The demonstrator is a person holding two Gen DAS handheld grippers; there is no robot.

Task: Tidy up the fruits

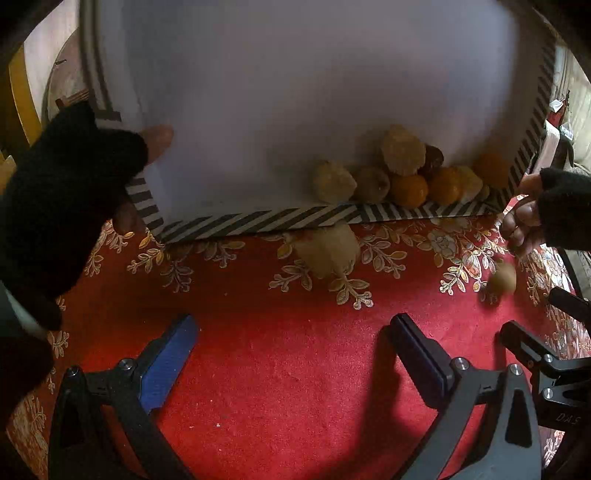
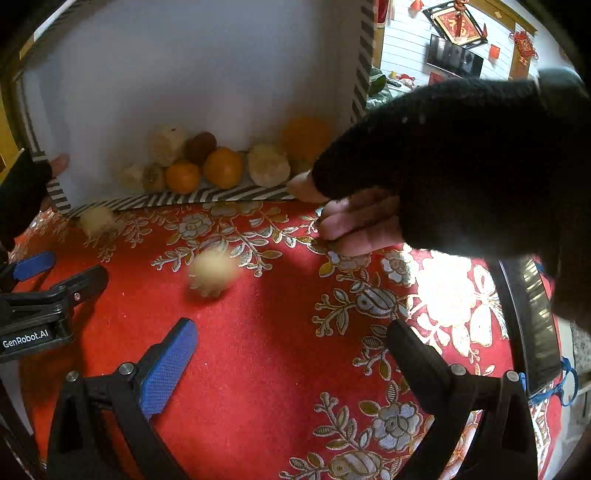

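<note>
Fruit sits heaped in the lower right corner of a tilted white box [image 1: 295, 92] with a black-and-white striped rim [image 1: 258, 219]: oranges [image 1: 409, 190], a brown kiwi [image 1: 373, 183], pale bumpy fruits [image 1: 400, 154] and one dark reddish-brown fruit [image 1: 433, 157], all pressed against the low striped wall. Box occupies the upper half of both views.

Two hands in black fingerless gloves hold the box. One hand [image 1: 62, 206] grips the left corner of the rim, thumb on the white inside; the other hand [image 2: 424, 173] fills the right of the right wrist view, fingers at the box's right corner, hiding that corner and part of the table beyond.

Loose on the red tablecloth [image 1: 277, 350] (gold and silver flower pattern): a pale bumpy fruit [image 1: 327, 254] just below the striped rim at frame centre, touching or nearly touching it, and a small blurred kiwi-like fruit [image 1: 501, 278] at mid right, well apart from the box.

Left gripper [image 1: 295, 354]: spread wide, nothing between the blue pads, low over bare cloth. Right gripper [image 2: 291, 354]: likewise wide apart and empty.

Writing: "GenRobot.AI" on the left gripper body at lower left of the right wrist view. Red wall decorations [image 2: 458, 22] at upper right; characters not legible.
</note>
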